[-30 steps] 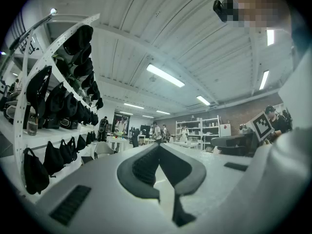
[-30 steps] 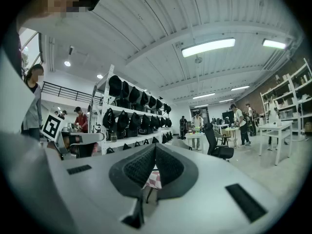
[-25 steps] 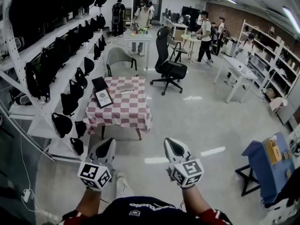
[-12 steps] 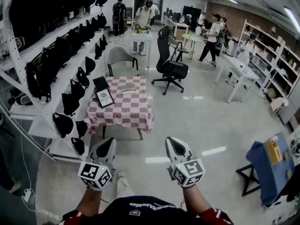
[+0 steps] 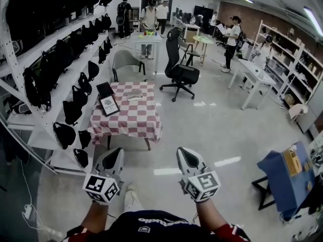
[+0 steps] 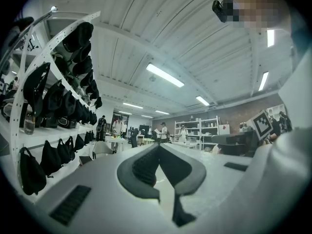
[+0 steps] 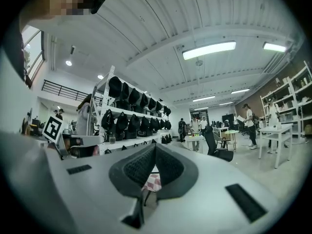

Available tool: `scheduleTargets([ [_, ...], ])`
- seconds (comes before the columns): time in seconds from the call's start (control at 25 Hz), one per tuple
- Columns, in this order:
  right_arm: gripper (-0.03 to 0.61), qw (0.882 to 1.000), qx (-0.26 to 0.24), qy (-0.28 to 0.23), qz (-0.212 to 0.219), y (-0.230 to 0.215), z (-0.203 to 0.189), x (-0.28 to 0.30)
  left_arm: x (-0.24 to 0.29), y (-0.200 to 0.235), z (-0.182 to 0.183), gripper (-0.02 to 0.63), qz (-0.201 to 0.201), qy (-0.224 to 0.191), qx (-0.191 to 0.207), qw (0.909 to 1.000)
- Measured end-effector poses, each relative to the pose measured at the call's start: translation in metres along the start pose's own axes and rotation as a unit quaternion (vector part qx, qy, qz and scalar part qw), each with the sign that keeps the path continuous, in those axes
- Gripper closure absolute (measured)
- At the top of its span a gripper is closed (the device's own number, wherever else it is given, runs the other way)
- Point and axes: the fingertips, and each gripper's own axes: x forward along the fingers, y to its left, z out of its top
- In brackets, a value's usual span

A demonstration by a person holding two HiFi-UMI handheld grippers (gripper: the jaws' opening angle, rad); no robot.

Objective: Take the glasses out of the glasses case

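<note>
A small table with a red-and-white checked cloth [image 5: 128, 119] stands a few steps ahead of me on the floor. On it lie a flat grey object [image 5: 135, 96], a framed card [image 5: 109, 106] and a black flat item [image 5: 105, 89]; I cannot tell which is the glasses case, and no glasses show. My left gripper [image 5: 117, 152] and right gripper [image 5: 182, 152] are held side by side close to my body, far short of the table. Both are shut on nothing, the jaws meeting at the tips [image 6: 157, 146] [image 7: 154, 145].
White shelving with several black bags [image 5: 60, 59] runs along the left, next to the table. A grey chair [image 5: 126, 62] and a black office chair [image 5: 180, 69] stand beyond it. A blue stand [image 5: 285, 178] is at the right. Several people stand at tables at the back.
The head view has shifted a little, so the checked table sits slightly further left. People at the back have walked. Both grippers keep their pose and stay shut.
</note>
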Motion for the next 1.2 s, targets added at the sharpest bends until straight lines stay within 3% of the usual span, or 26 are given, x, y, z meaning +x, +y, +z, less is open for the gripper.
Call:
scheduleTargets([
  [0.64,0.575,1.0,-0.002,-0.013,0.01,-0.013,0.013,0.039,0.026,0.031,0.007,0.609,0.011,-0.004,0.0,0.9999],
  [1.2,0.575,1.0,-0.017,-0.01,-0.002,-0.047,0.026,0.108,0.097,0.081,0.015,0.609,-0.003,-0.011,-0.005,0.9999],
])
